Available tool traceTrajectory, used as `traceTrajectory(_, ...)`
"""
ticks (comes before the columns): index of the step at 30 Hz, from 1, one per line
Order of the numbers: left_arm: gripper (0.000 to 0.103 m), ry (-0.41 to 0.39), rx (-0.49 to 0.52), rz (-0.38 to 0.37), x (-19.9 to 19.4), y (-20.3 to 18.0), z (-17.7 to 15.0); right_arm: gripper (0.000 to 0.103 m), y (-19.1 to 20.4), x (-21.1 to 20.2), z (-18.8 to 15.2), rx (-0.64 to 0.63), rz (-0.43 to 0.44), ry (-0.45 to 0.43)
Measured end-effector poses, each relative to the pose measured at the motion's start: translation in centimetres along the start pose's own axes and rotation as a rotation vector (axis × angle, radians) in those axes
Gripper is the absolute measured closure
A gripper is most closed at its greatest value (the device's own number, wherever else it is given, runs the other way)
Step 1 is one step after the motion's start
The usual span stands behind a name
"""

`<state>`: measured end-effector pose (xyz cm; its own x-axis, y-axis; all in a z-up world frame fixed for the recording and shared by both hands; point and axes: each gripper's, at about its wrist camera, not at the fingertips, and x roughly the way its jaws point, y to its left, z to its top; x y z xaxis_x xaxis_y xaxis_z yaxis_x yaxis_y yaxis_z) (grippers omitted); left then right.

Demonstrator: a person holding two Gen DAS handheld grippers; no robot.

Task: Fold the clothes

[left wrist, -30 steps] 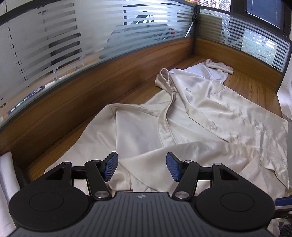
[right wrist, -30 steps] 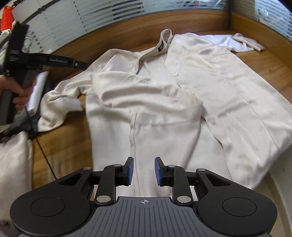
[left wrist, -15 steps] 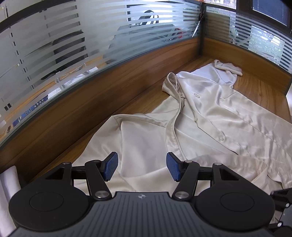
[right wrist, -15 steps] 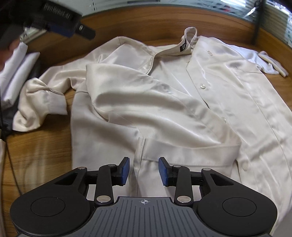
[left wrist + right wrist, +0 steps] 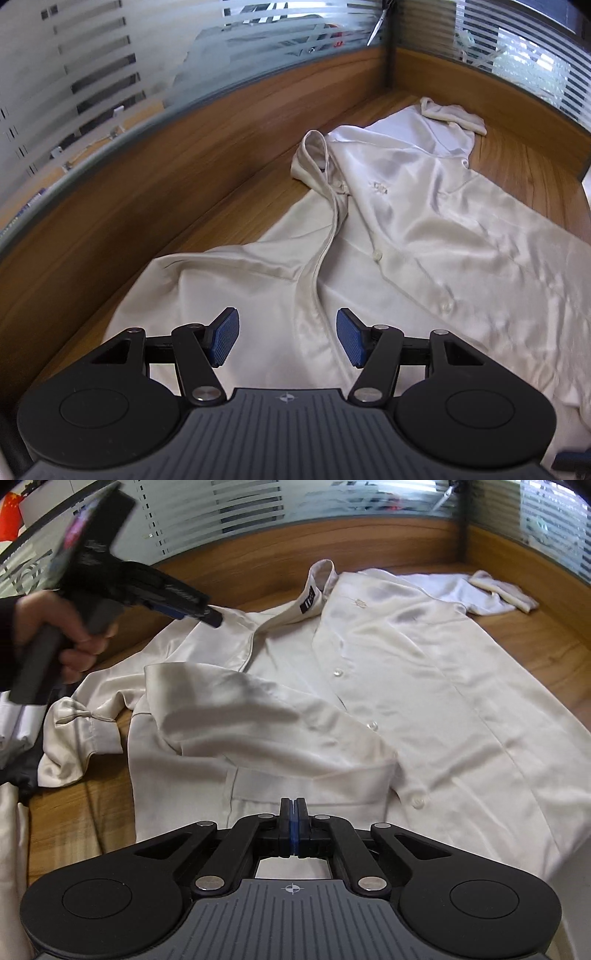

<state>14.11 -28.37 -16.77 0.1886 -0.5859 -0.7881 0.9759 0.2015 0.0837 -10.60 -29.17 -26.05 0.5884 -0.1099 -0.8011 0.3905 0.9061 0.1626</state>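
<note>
**Right gripper pinched shut at the shirt hem, left one gaping above the cloth**

Right gripper [image 5: 294, 814] has its 2 blue pads pressed flat together at the near edge of the cream shirt [image 5: 388, 686]; whether a fold of fabric is caught between them cannot be told. Left gripper [image 5: 286, 341] stands with jaws wide apart over the shirt's near panel, nothing between its pads [image 5: 223, 341].

In the right wrist view the person's left hand [image 5: 70, 627] grips the black handle of that left tool, blurred, which reaches over the shirt's shoulder and hides part of it.

The shirt lies spread on a wooden desk [image 5: 62, 805], front up, collar [image 5: 317, 587] toward the wooden back panel [image 5: 155, 177]. 1 sleeve is folded across the chest; its other cuff [image 5: 79, 723] lies bunched at the desk's left edge. The fabric is satiny and creased, with small pearly buttons [image 5: 372, 725] down the placket. A dark label inside the collar bears writing too small to read, and a small chest emblem [image 5: 378, 188] is likewise illegible.

Frosted striped glass [image 5: 110, 74] rises above the panel. More pale cloth [image 5: 14, 834] lies at the far left.
</note>
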Motion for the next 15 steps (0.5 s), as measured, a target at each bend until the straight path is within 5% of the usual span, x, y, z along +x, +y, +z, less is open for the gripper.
traceTrajectory(4, 0.038, 0.012, -0.002, -0.01, 1.2, -0.3, 0.6, 0.097, 0.3, 0.7, 0.0, -0.004, 0.025, 0.016)
traceTrajectory(6, 0.038, 0.022, 0.008, -0.003, 1.6, -0.4, 0.7, 0.076, 1.0, 1.3, 0.2, -0.013, 0.043, 0.013)
traceTrajectory(8, 0.038, 0.03, 0.009, 0.002, 1.8, -0.2, 0.7, 0.067, 2.0, 2.2, 0.4, -0.032, 0.066, 0.005)
traceTrajectory(15, 0.039, 0.057, 0.004, 0.028, 1.5, 0.5, 0.2, 0.068, 4.9, 6.0, 0.9, -0.146, 0.027, 0.06)
